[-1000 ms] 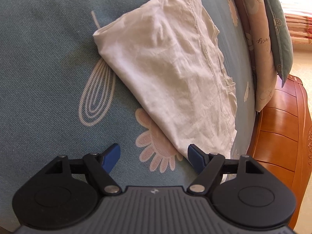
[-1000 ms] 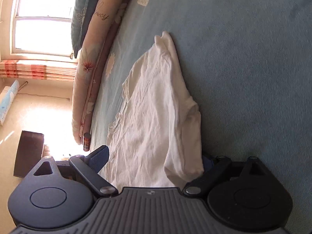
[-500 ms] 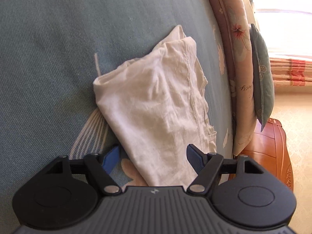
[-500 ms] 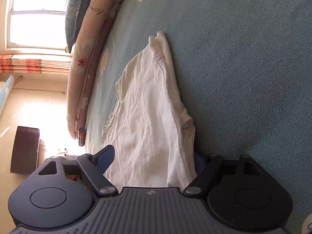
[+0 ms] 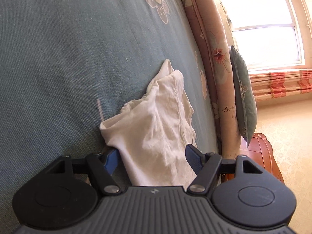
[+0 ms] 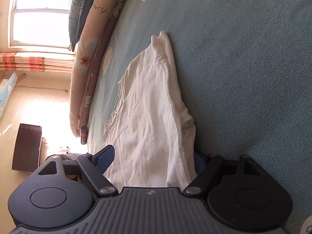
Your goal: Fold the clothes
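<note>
Closing the left tool (image 5: 152, 158) around the near end of the white garment (image 5: 156, 120), with cloth sitting between the jaws but neither pad plainly pressing yet. Holding the right tool (image 6: 152, 159) wide at the near end of the same garment, one finger tucking under the thick folded edge, the other standing just beside the cloth, gripping nothing so far. Lying bunched and partly folded on the bed (image 5: 58, 58), narrowing to a point at the far end.

Probably risking a pinch of the top layer only, with the layers sliding apart and the fold opening on the lift. Possibly also catching the bed sheet along with the cloth, given the lower fingers working so close to the mattress. Risking a skewed crease too, by pulling the two grips unevenly through such soft, wrinkled fabric.

Running along the far side of the bed, near the garment's ruffled edge: a rolled floral quilt (image 5: 212, 48), with a blue-green pillow (image 5: 243, 101) leaning against it. Standing beyond these, a wooden bed frame (image 5: 259, 152), a small can (image 6: 84, 135) and a bright window (image 5: 263, 29). Not blocking either tool at present; possibly limiting room for spreading the garment toward the quilt.
</note>
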Demonstrator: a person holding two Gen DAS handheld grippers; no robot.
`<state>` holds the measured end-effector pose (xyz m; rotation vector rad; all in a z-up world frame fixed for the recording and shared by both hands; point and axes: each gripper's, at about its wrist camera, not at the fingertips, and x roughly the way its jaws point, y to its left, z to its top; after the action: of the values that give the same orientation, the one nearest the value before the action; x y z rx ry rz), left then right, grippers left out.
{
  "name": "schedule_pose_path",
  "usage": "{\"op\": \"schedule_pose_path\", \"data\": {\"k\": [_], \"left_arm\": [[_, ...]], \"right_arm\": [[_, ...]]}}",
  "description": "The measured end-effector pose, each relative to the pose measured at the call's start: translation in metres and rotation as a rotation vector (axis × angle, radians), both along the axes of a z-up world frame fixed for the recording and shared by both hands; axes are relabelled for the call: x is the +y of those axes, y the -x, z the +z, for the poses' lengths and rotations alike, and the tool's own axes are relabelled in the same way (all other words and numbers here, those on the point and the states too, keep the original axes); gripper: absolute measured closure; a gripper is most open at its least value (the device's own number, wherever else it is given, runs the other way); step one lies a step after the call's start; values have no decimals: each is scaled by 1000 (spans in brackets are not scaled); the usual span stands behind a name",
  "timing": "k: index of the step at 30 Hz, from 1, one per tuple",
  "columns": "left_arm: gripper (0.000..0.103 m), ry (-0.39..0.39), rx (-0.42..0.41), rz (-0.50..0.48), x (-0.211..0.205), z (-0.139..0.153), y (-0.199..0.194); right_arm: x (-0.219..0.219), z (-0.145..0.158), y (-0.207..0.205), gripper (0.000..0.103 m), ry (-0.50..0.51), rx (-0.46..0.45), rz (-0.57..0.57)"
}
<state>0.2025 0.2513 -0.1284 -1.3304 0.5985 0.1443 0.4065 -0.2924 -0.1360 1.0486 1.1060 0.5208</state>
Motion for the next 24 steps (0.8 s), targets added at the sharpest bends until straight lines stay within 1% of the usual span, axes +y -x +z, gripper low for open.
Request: {"op": "schedule_pose_path", "data": {"k": [2, 3, 6, 7, 10, 13, 15, 16, 17, 20, 22, 24], "left_arm": [[39, 29, -13, 50, 1, -5, 2], [39, 26, -18, 67, 2, -5, -1], [41, -30, -32, 88, 3, -1, -15], [41, -34, -33, 103, 3, 0, -16], [42, -19, -29, 140, 2, 0, -3], [42, -10, -33, 157, 4, 1, 6], [42, 6, -64, 165, 9, 1, 4], [41, 6, -84, 146, 11, 3, -1], [39, -4, -94, 112, 12, 4, -8], [39, -47, -93, -48, 16, 7, -31], [39, -83, -67, -172, 19, 9, -40], [39, -147, -31, -254, 22, 15, -42]], "right_arm": [[0, 0, 1, 19, 5, -5, -1], [-1, 0, 2, 19, 7, -7, -2], [-3, 0, 4, 19, 9, -11, -2], [-3, 0, 4, 19, 10, -12, -2], [-3, 0, 5, 19, 8, -18, -3], [-3, 0, 4, 19, 6, -20, -2], [-2, -1, 3, 19, 2, -21, -1], [-2, -1, 3, 19, 0, -22, 0], [-2, -1, 2, 19, -1, -23, 2], [-3, -1, 2, 19, -1, -23, 6], [-3, -1, 1, 19, 0, -20, 7], [-2, -2, 0, 19, -1, -18, 8]]}}
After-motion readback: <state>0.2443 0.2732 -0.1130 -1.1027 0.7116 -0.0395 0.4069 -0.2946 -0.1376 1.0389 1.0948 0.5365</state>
